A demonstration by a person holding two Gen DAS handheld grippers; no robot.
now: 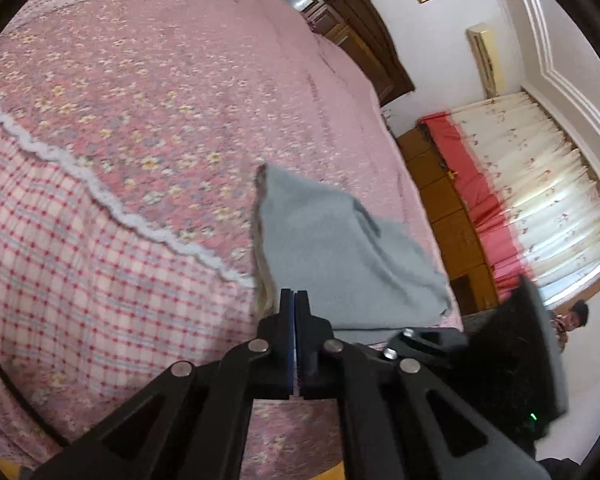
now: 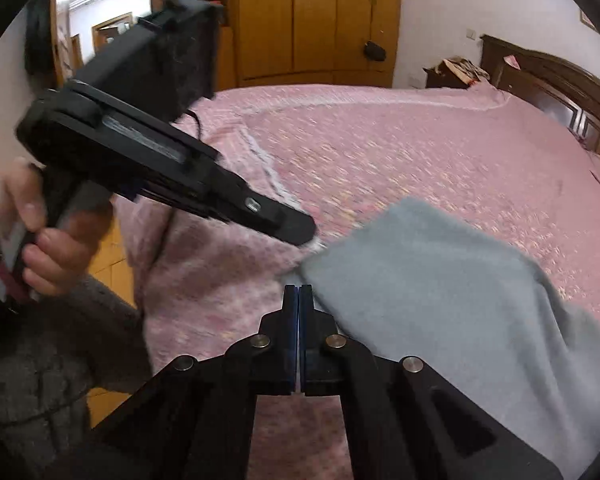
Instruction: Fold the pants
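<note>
Grey pants (image 1: 336, 248) lie folded on the pink floral bedspread (image 1: 160, 92), near the bed's edge. They also show in the right wrist view (image 2: 452, 300). My left gripper (image 1: 294, 294) is shut and empty, its tips just in front of the pants' near edge. In the right wrist view the left gripper (image 2: 300, 232) is seen from the side, held by a hand (image 2: 56, 248), its tip next to the pants' left corner. My right gripper (image 2: 298, 290) is shut and empty, beside the pants' near left edge. The right gripper's body (image 1: 512, 360) shows at lower right.
A pink checked sheet (image 1: 80, 280) with a white lace trim hangs over the bed's side. A dark wooden headboard (image 2: 560, 80) stands at the far end. Wooden wardrobes (image 2: 316, 20) line the wall. Curtains (image 1: 540, 184) cover a window.
</note>
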